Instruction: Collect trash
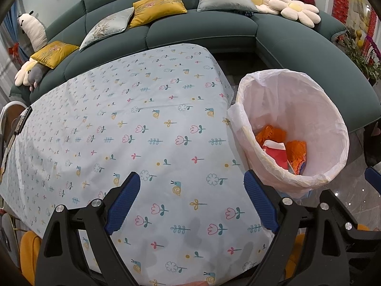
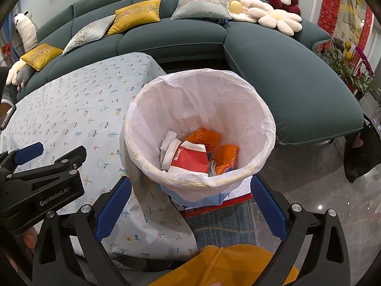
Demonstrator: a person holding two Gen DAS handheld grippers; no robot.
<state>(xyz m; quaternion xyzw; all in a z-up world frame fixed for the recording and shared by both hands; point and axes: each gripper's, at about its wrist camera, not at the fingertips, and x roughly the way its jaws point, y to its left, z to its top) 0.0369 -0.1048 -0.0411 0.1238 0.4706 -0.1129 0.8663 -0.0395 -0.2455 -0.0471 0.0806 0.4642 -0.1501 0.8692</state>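
Observation:
A bin with a white liner stands on the floor against the table's right end. Inside lie a red paper cup, orange wrappers and a white tissue. My right gripper hovers above the bin's near rim, open, with nothing between its blue pads. My left gripper is open over the floral tablecloth, also holding nothing; it shows at the left in the right wrist view. The bin sits to its right, with the wrappers visible inside.
A teal corner sofa with yellow and grey cushions, flower pillows and plush toys wraps behind the table. A dark flat object lies at the table's left edge. A blue rug lies under the bin; yellow fabric fills the near foreground.

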